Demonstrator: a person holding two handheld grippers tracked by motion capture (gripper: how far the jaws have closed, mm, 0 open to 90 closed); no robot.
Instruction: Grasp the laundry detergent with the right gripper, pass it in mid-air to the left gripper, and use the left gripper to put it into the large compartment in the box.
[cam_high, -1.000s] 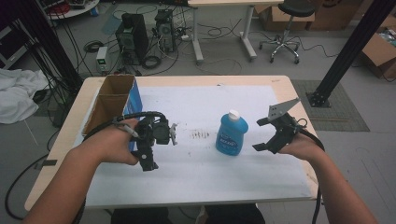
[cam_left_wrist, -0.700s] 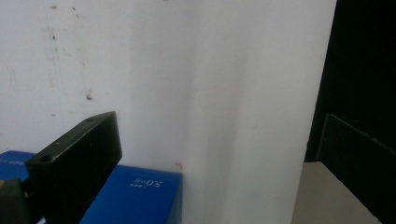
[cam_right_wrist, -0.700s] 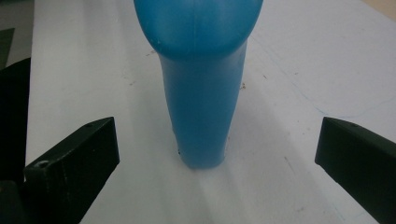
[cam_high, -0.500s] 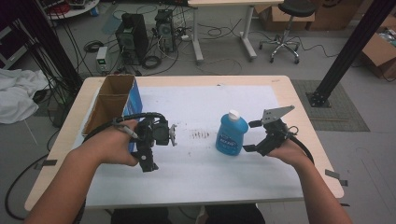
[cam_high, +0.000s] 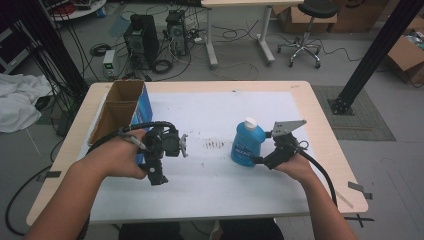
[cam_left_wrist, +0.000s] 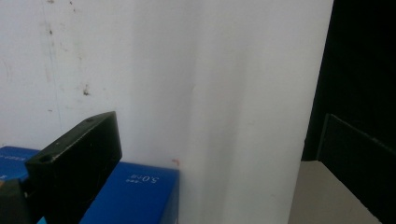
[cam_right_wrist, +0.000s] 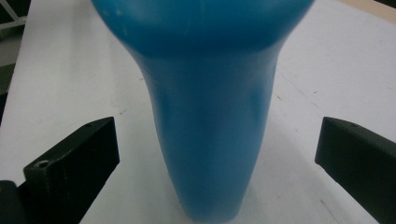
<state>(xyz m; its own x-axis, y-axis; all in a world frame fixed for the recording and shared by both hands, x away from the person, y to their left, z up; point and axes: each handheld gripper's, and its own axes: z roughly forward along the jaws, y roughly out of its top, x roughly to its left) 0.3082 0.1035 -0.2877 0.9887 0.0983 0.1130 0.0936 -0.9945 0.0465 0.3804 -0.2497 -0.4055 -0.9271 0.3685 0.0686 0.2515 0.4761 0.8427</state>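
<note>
Straddling blue bottle (cam_right_wrist: 205, 116), right gripper (cam_right_wrist: 217, 163) jaws spread, untouching; bottle top cropped; left gripper (cam_high: 162, 150) jaw state indeterminable.

The high view looked forward and down over the whole desk (cam_high: 210, 107); the right gripper view sat close against the same blue bottle (cam_right_wrist: 205, 116).

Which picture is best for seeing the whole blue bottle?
The high view: the blue bottle stands whole there, white cap included. The right gripper view shows just its body close up, between open jaws. The left gripper view faces the table.
</note>
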